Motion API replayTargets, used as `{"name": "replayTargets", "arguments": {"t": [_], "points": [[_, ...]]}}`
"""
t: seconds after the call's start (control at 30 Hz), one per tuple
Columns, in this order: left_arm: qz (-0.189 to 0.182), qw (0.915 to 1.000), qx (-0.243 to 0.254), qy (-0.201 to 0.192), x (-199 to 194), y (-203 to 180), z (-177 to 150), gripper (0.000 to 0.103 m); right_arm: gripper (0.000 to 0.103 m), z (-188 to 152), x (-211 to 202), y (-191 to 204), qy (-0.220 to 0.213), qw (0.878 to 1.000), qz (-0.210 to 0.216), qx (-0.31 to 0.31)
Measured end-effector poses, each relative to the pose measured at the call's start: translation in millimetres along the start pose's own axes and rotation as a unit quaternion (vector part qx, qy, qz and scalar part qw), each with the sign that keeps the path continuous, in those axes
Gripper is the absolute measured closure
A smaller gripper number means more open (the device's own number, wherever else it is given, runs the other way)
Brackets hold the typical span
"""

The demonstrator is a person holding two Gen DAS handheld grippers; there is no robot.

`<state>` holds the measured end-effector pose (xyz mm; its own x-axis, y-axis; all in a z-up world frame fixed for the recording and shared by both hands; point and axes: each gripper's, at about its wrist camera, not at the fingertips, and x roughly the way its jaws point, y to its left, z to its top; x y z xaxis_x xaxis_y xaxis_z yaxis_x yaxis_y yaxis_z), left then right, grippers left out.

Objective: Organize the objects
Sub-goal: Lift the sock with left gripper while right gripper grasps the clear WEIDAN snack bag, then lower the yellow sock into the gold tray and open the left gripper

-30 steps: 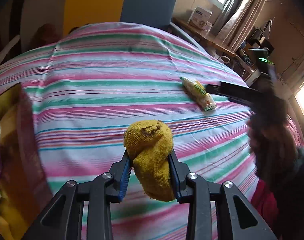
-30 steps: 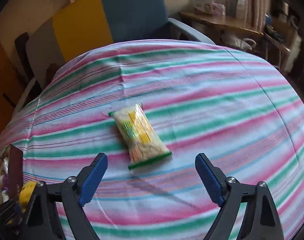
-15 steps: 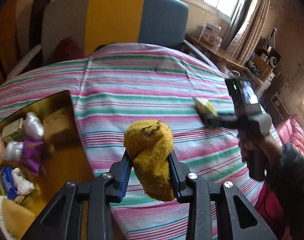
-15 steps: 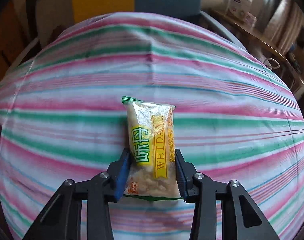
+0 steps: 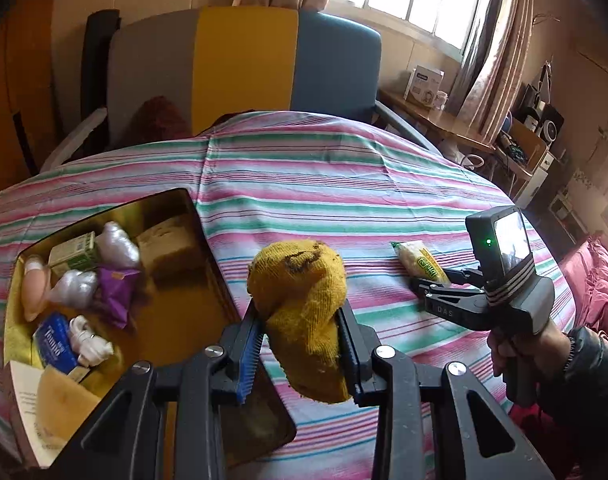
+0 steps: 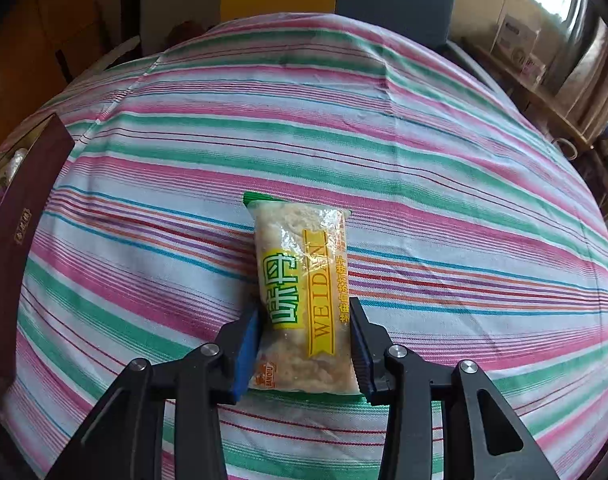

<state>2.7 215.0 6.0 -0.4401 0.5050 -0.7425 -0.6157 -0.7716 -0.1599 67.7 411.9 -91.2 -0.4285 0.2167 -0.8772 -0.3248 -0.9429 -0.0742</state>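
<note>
My left gripper [image 5: 300, 344] is shut on a yellow knitted cloth [image 5: 300, 280] and holds it in the air above the right edge of an open gold-lined box [image 5: 197, 220]. In the right wrist view my right gripper [image 6: 304, 320] is shut on a clear snack packet [image 6: 300, 256] with green and yellow print; the pads press its lower half. The packet lies lengthwise along the fingers, on or just above the striped tablecloth [image 6: 424, 160]. The left wrist view shows that same right gripper [image 5: 424, 284] with the packet [image 5: 418, 258] sticking out of it, held by a person's hand [image 5: 544, 352].
The box holds several small items: silver-wrapped pieces [image 5: 116, 240], a purple wrapper [image 5: 116, 292], a blue packet [image 5: 54, 340] and small cartons. Its dark maroon outer wall [image 6: 24, 216] stands at the left of the right wrist view. A colour-blocked chair [image 5: 244, 64] stands behind the table.
My right gripper came down over the snack packet, rolled to line up with it and closed on it. My left gripper carried the yellow cloth leftward until the open box came into view.
</note>
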Motion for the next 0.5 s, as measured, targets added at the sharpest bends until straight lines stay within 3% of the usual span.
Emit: {"name": "replayTargets", "arguments": {"t": [0.13,0.37,0.5], "points": [[0.002,1.0000,-0.010,-0.001,-9,11,-8,0.068,0.062,-2,0,1,-0.011,1.000,-0.002,-0.002],[0.000,0.9946,-0.104,-0.002,-31,76,-25,0.068,0.062,-5,1,6,-0.023,1.000,-0.009,-0.009],[0.039,0.9865,-0.158,-0.019,-54,124,-41,0.068,0.062,-2,4,7,-0.029,0.999,-0.016,-0.019]]}}
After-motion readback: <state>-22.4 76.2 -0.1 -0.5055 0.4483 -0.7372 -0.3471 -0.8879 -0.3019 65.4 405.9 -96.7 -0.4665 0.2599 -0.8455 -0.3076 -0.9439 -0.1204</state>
